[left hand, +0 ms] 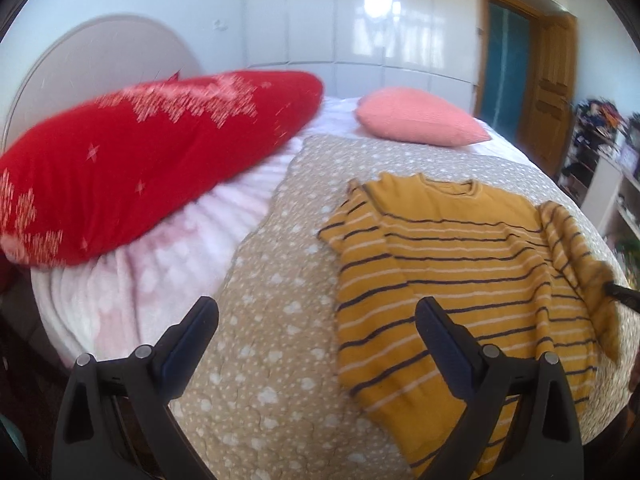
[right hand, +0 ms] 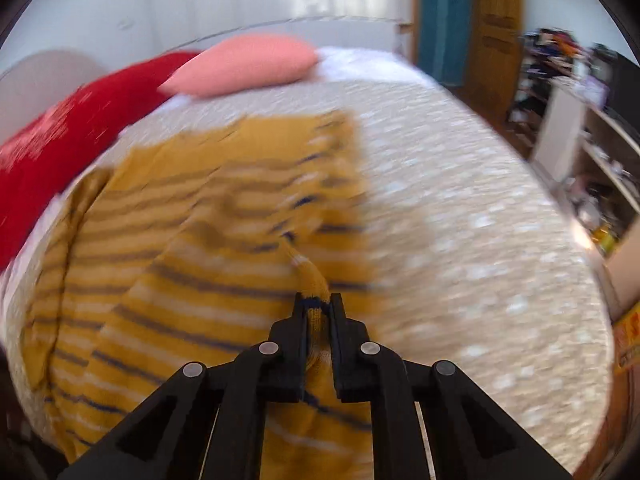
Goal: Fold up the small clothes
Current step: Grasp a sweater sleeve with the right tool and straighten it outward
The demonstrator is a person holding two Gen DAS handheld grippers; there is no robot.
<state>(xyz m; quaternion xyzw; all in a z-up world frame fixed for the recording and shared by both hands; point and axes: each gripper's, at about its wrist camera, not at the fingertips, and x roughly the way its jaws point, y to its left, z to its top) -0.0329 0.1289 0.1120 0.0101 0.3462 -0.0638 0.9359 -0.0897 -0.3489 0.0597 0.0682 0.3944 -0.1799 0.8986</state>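
The bed under its dotted cover has open room beside the red pillow and pink pillow; its far edge drops toward the shelves. The striped jumper lies flat in the middle. The right gripper has its fingers clamped on a sleeve cuff: I'd carry it low across the chest, keeping the fold square. The left gripper hovers with fingers apart, free to pin the body

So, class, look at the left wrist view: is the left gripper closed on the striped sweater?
No: the left gripper is wide open above the dotted bedspread, gripping nothing of the yellow striped sweater.
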